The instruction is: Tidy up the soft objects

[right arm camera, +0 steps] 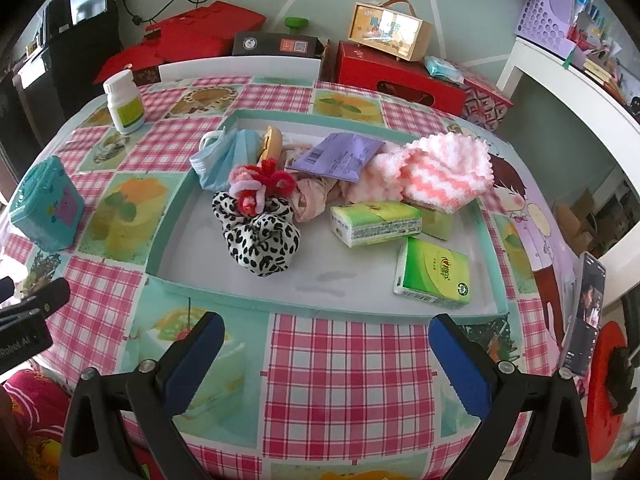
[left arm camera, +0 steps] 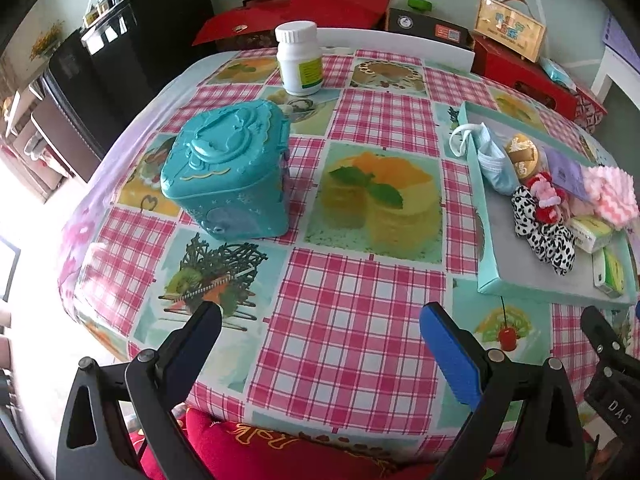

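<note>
Blue-padded fingers of the right claw (right arm camera: 326,344) are standing wide apart at the bottom of the right wrist view, released and gripping nothing, hovering over the checked bench (right arm camera: 344,364) just short of the near rim of the teal tray (right arm camera: 168,216). The left claw (left arm camera: 320,334) is likewise gaping and empty at the bottom of its own view, pointing at bare cloth between the teal tin (left arm camera: 230,174) at centre left and the tray at the right edge.

Inside the tray the soft things are already lying together: a leopard scrunchie (right arm camera: 260,240) at centre, a red and pink hair tie (right arm camera: 256,184) touching it, a blue face mask (right arm camera: 224,156) drooping over the upper-left rim, a pink knitted cloth (right arm camera: 436,172) at upper right, and two green tissue packs (right arm camera: 434,272) lower right.

Gathered like this, the pile is fitting either a heap waiting to be sorted out or a collection just finished, so no step is showing itself as being in hand.
</note>
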`<act>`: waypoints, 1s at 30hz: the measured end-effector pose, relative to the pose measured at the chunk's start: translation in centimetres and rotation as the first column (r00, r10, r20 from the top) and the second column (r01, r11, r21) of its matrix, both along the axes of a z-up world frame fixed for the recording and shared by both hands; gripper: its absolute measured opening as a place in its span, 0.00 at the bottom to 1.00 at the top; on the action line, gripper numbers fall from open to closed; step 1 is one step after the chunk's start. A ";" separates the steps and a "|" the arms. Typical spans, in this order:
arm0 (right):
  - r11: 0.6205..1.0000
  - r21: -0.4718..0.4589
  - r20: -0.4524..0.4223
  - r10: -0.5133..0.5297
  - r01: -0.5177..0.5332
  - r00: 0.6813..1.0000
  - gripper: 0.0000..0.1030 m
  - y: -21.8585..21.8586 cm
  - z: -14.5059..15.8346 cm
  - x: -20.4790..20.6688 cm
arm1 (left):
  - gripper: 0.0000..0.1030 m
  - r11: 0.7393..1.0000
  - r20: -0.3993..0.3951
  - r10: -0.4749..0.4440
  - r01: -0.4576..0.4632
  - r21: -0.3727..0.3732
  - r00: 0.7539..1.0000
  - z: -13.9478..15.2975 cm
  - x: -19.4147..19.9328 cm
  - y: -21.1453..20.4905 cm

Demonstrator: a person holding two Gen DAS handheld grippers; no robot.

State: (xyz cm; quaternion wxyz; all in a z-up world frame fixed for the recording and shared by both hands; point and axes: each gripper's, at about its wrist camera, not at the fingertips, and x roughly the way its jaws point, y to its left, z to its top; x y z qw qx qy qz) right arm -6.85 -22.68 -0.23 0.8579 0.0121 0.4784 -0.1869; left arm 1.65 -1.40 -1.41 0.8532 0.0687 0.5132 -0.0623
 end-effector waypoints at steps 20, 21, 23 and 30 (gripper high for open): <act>1.000 -0.006 0.007 -0.011 0.011 1.000 1.00 -0.1 0.1 -0.2 | 0.96 1.000 0.011 -0.021 0.021 0.020 1.000 0.0 -0.3 -0.4; 1.000 -0.006 0.006 -0.011 0.011 1.000 1.00 -0.1 0.1 -0.2 | 0.96 1.000 0.011 -0.021 0.021 0.019 1.000 0.0 -0.3 -0.5; 1.000 -0.005 0.005 -0.012 0.012 1.000 1.00 -0.1 0.1 -0.2 | 0.96 1.000 0.010 -0.019 0.019 0.018 1.000 0.0 -0.3 -0.4; 1.000 -0.006 0.002 -0.011 0.011 1.000 1.00 -0.1 0.0 -0.2 | 0.96 1.000 0.006 -0.020 0.020 0.019 1.000 -0.1 -0.3 -0.5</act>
